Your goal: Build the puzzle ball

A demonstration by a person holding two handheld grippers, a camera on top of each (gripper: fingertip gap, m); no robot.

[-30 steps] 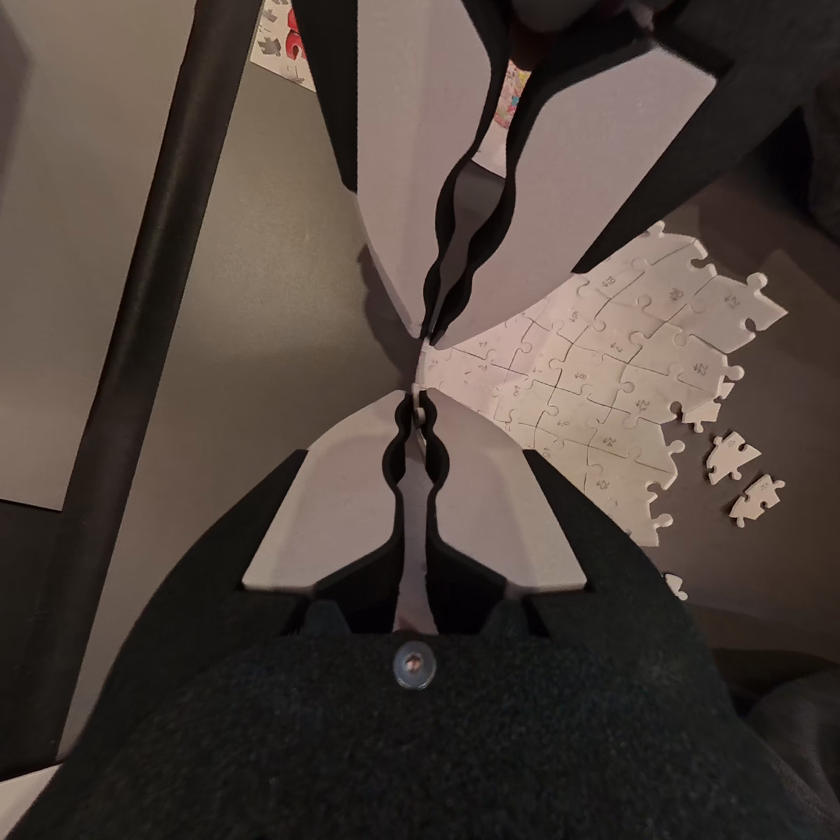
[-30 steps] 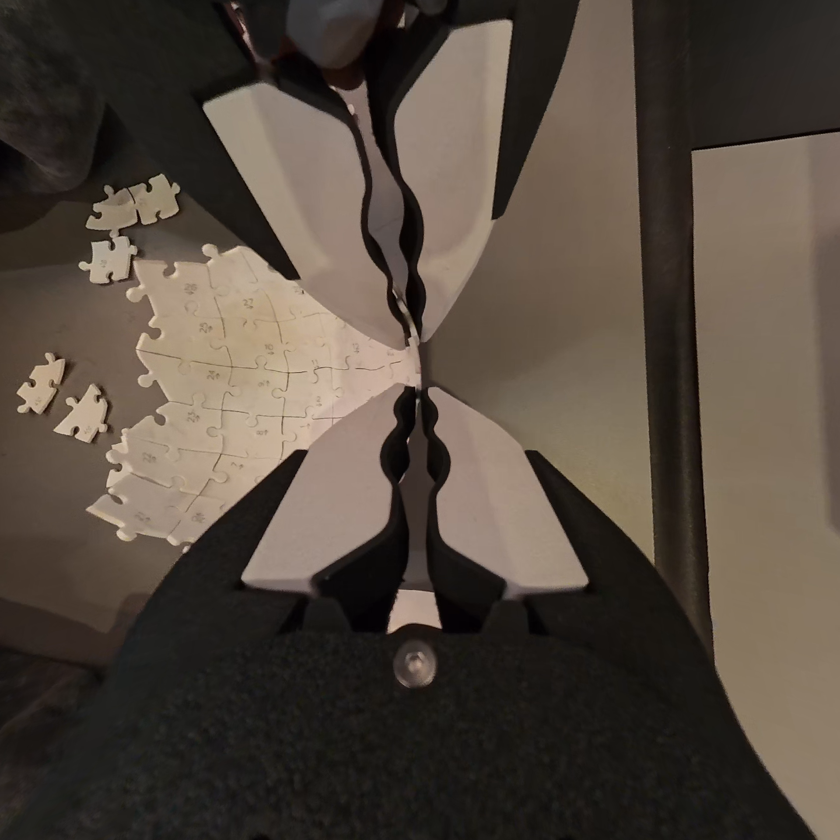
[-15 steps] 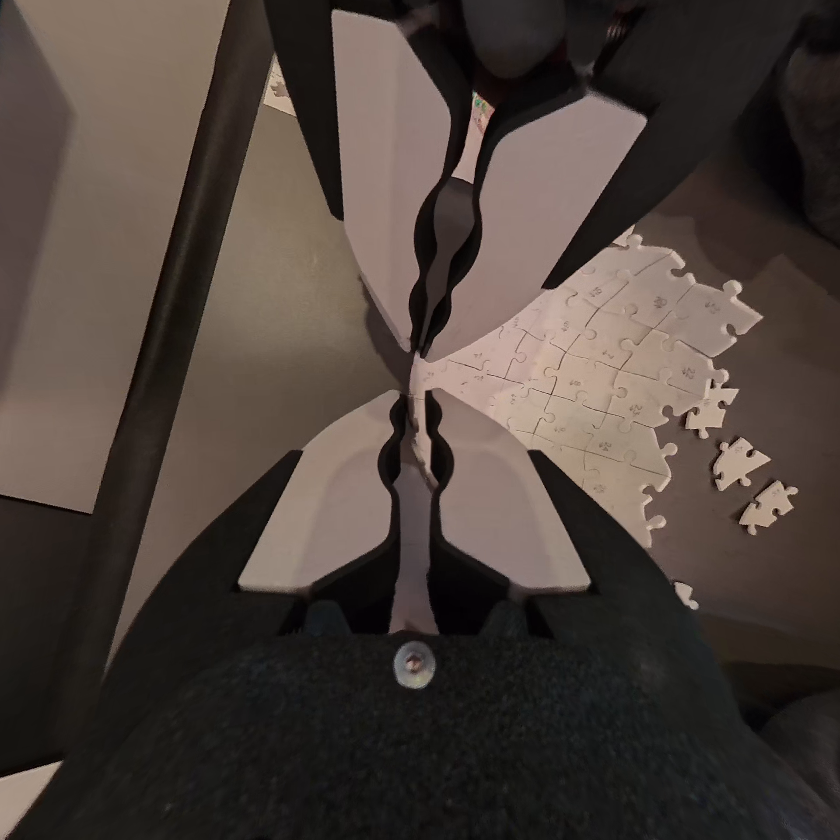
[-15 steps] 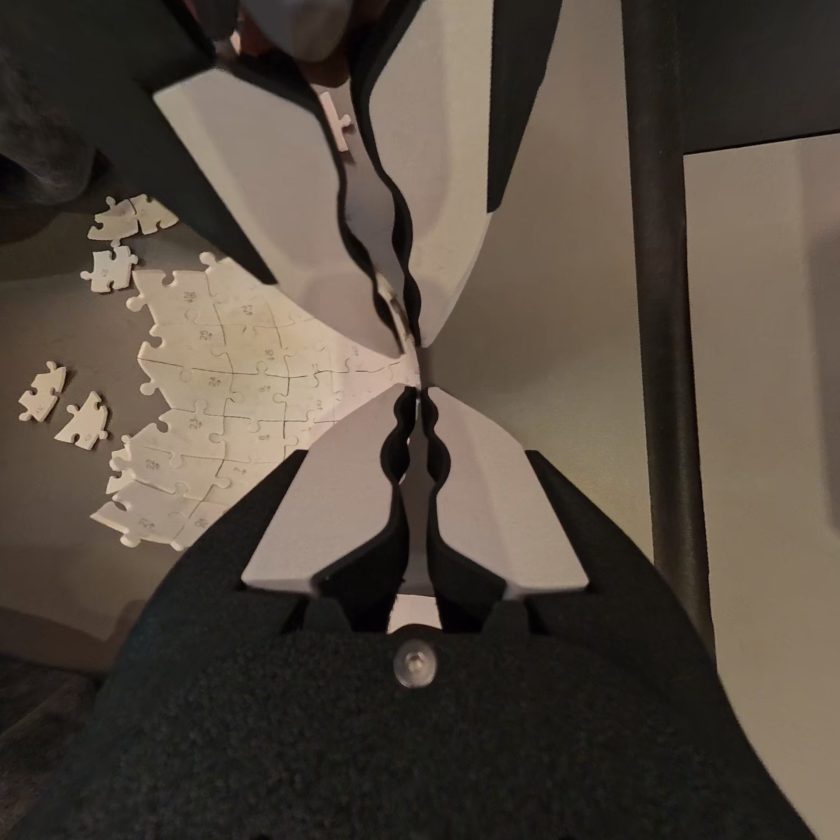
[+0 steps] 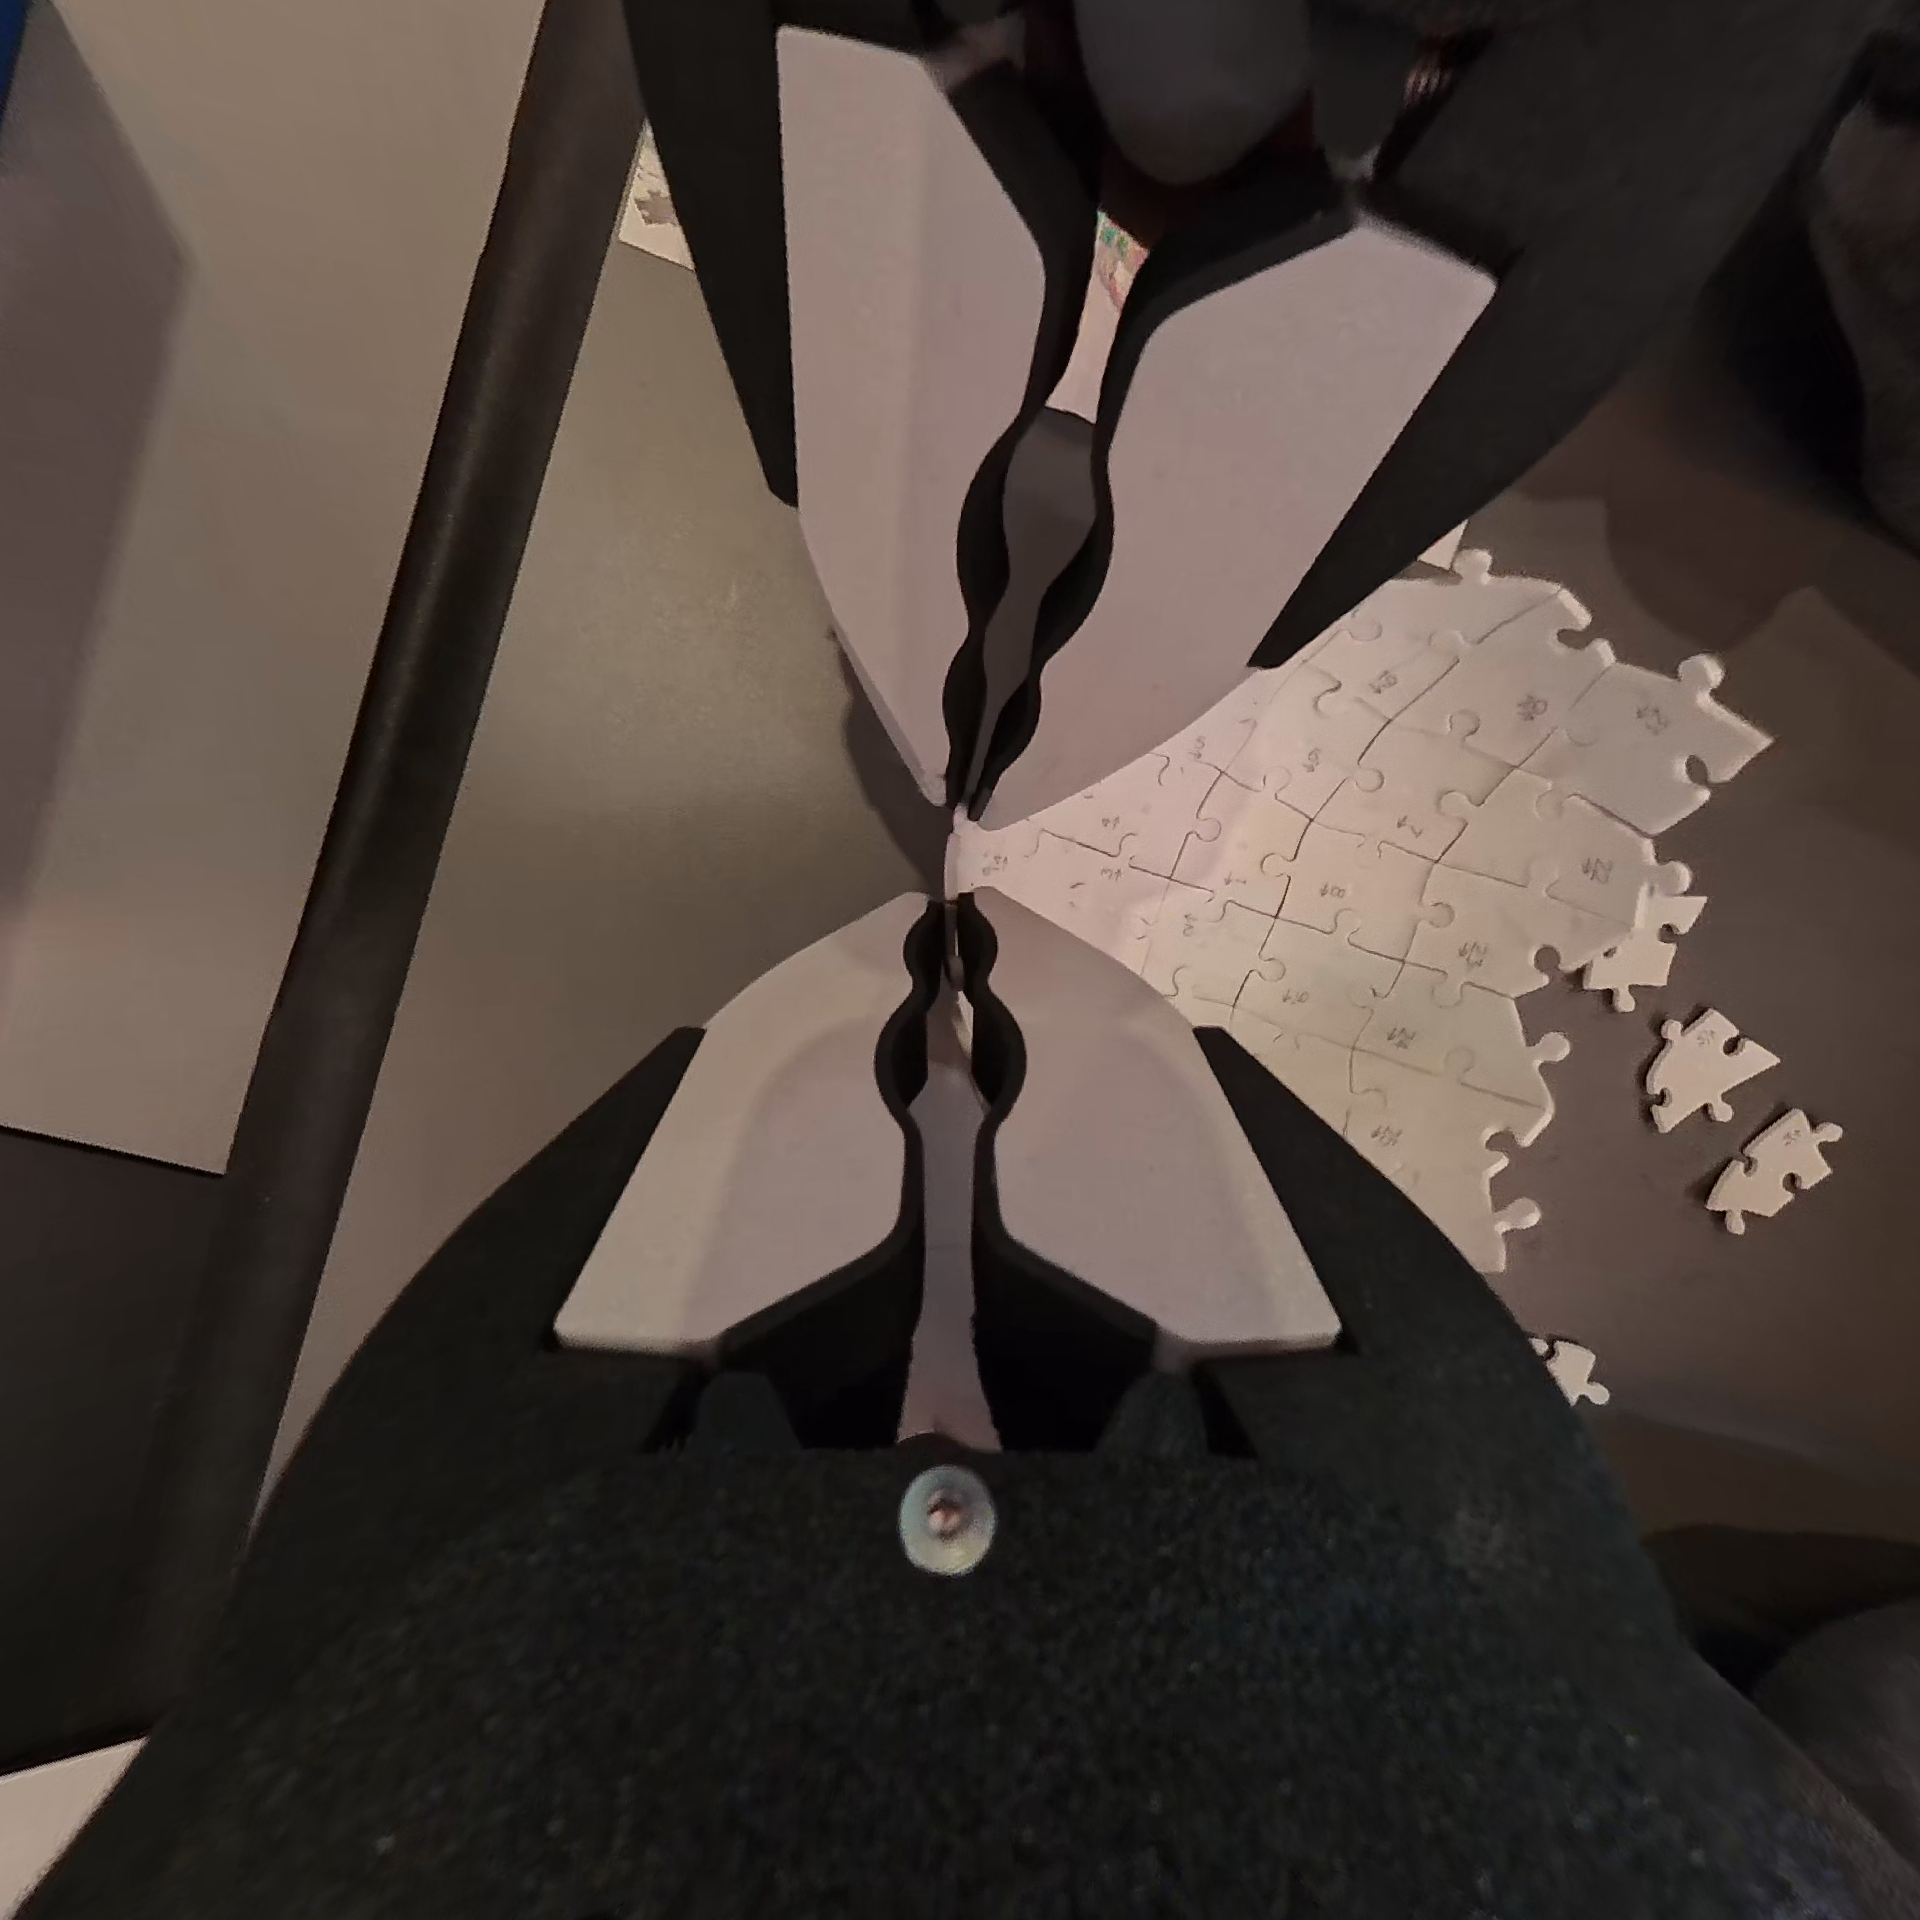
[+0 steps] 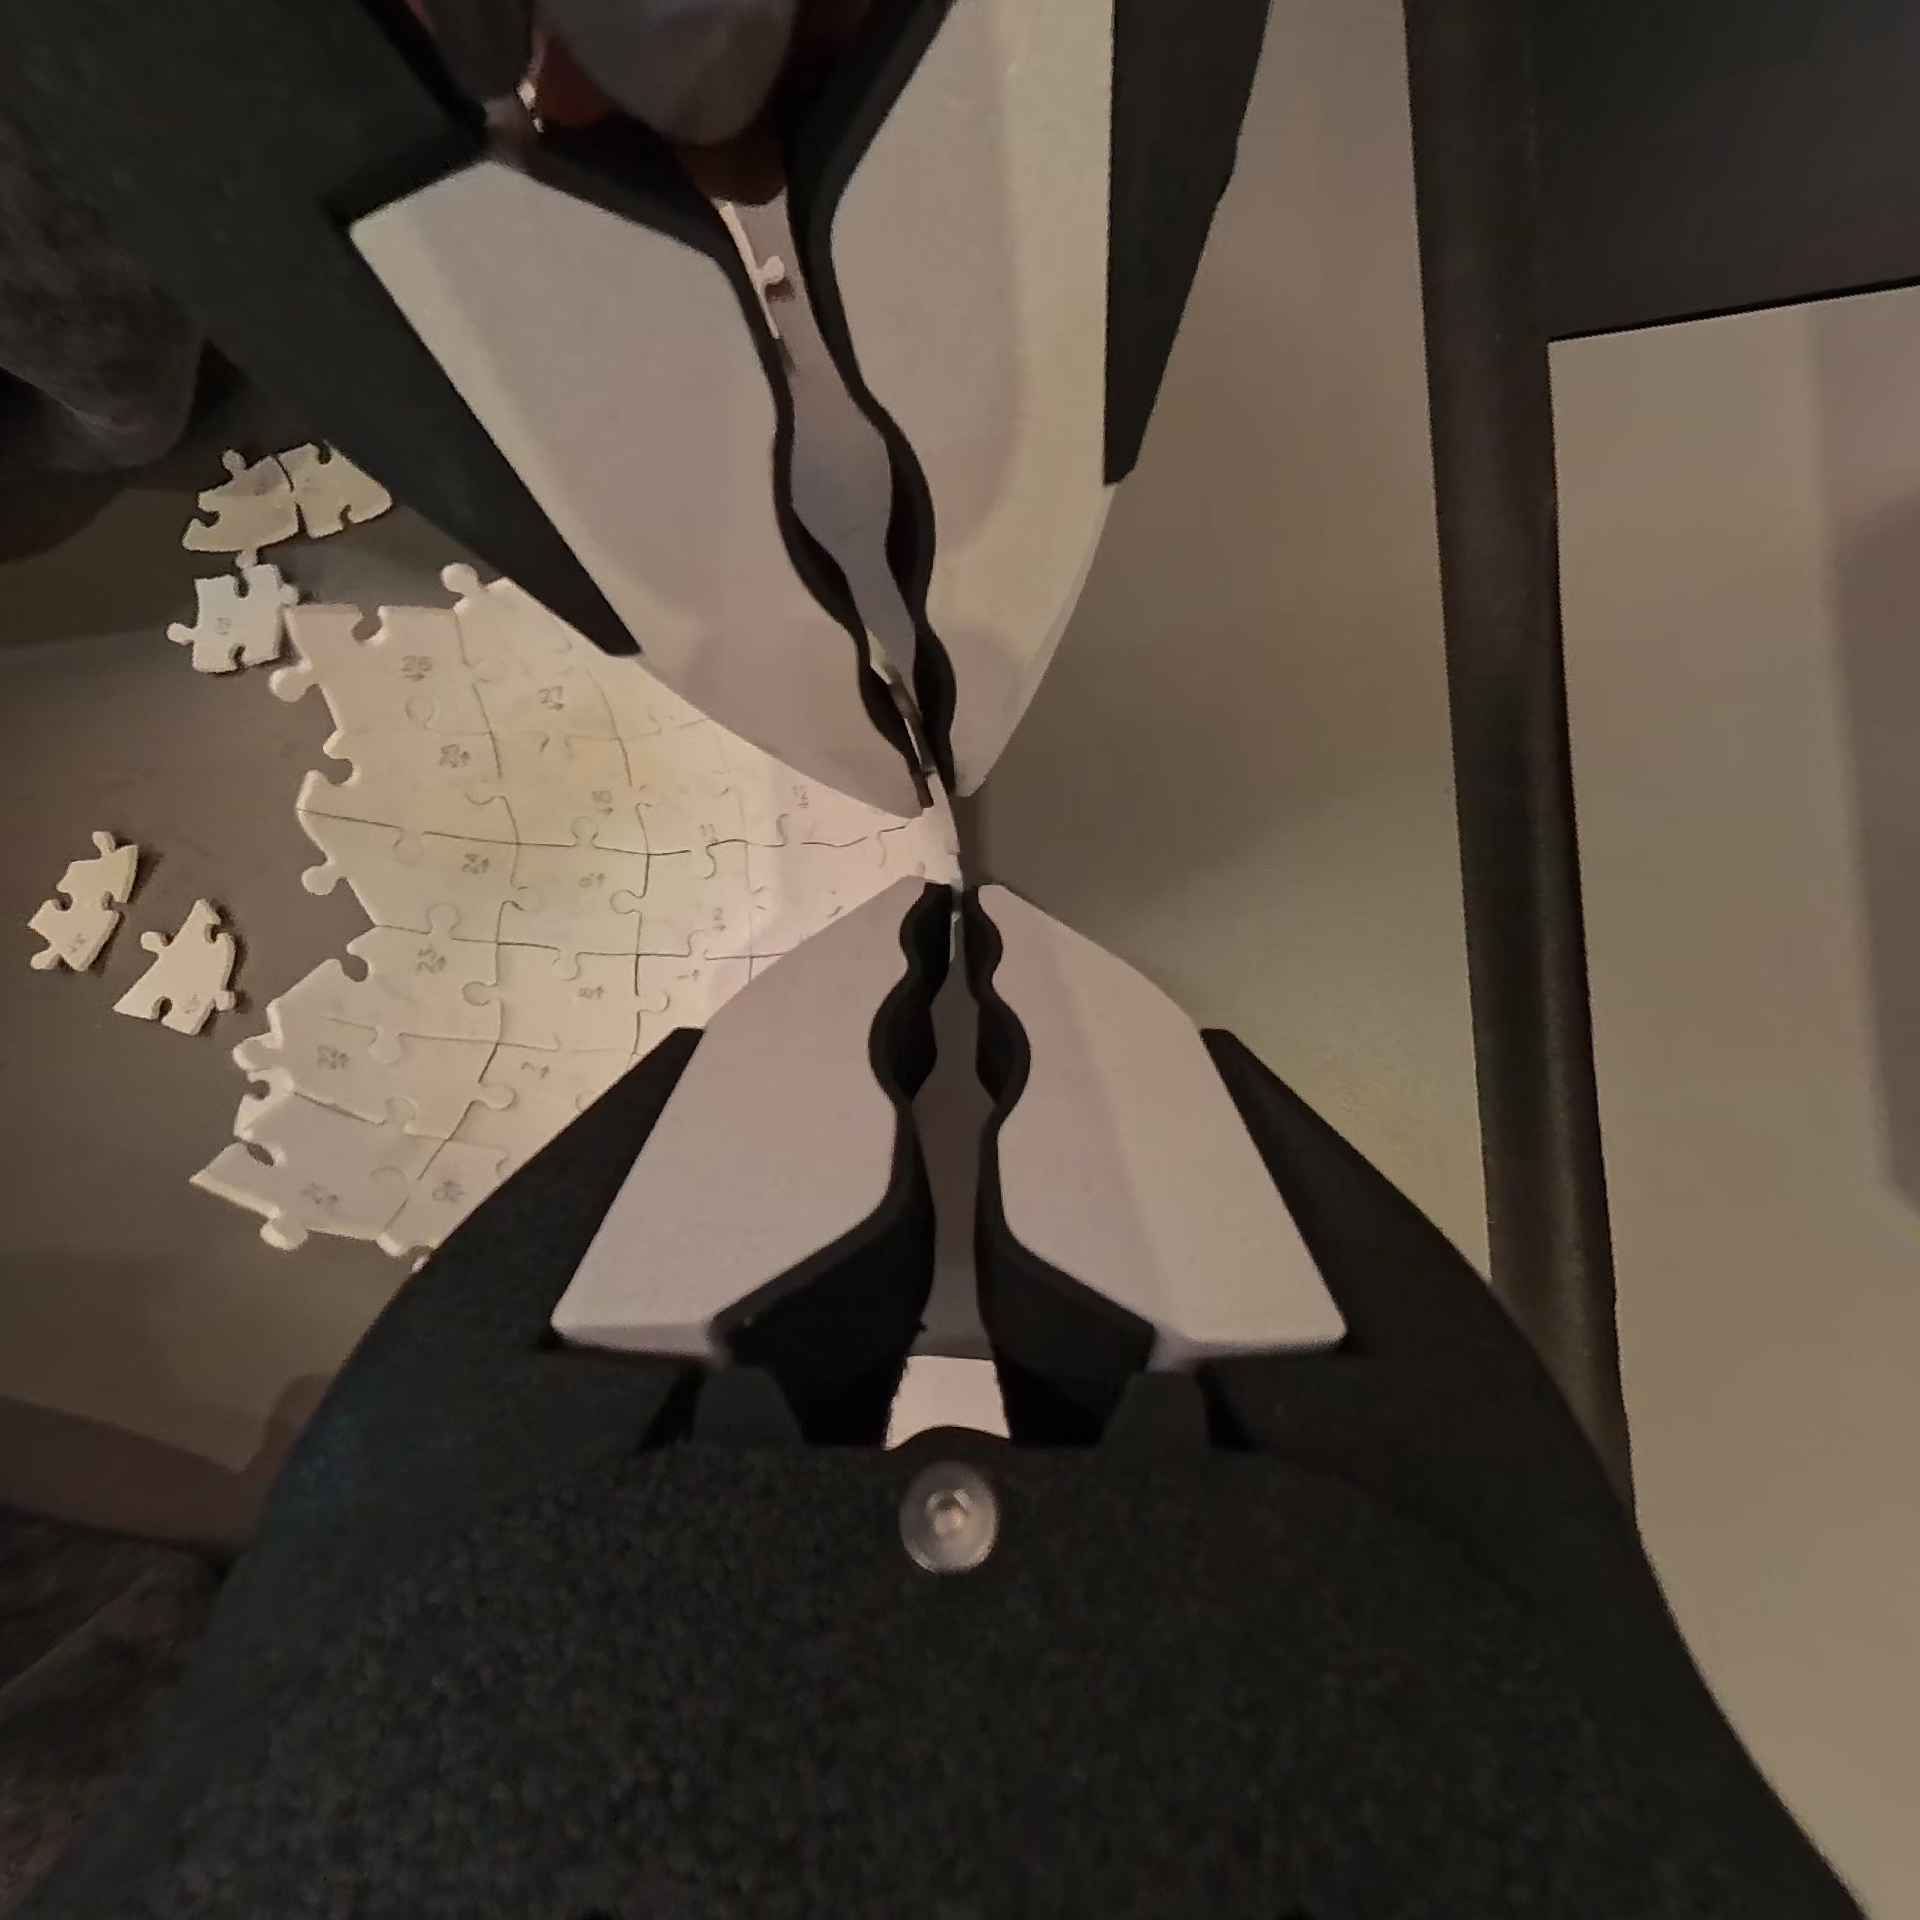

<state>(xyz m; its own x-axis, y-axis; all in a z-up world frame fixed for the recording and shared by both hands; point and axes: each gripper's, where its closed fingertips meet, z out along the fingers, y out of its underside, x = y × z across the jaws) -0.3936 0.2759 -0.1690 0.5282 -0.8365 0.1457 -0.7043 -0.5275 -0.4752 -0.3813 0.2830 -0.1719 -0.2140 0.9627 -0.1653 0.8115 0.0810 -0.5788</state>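
Observation:
A white, partly assembled puzzle sheet [image 5: 1403,883] lies on the dark table, fanning out to the right in the left wrist view and to the left in the right wrist view [image 6: 499,883]. Its narrow end sits between the two grippers, which face each other tip to tip. My left gripper [image 5: 951,920] is shut on a thin white edge at that end; it also shows at the top of the right wrist view [image 6: 930,784]. My right gripper [image 6: 956,899] is shut on the same end from the other side, and shows at the top of the left wrist view [image 5: 961,805].
Loose white pieces [image 5: 1704,1070] lie beside the sheet's outer rim, also seen in the right wrist view [image 6: 83,904]. A black bar [image 5: 416,727] [image 6: 1496,727] runs along the table's far side. A printed sheet [image 5: 655,208] lies behind. My two grippers' fingertips are within a few centimetres of each other. The black bar [image 5: 416,727] is about 11 cm from both grippers' fingertips.
Both grippers stay shut at the sheet's narrow end. In the left wrist view the right gripper has swung more upright, and the sheet with the loose pieces has shifted slightly.

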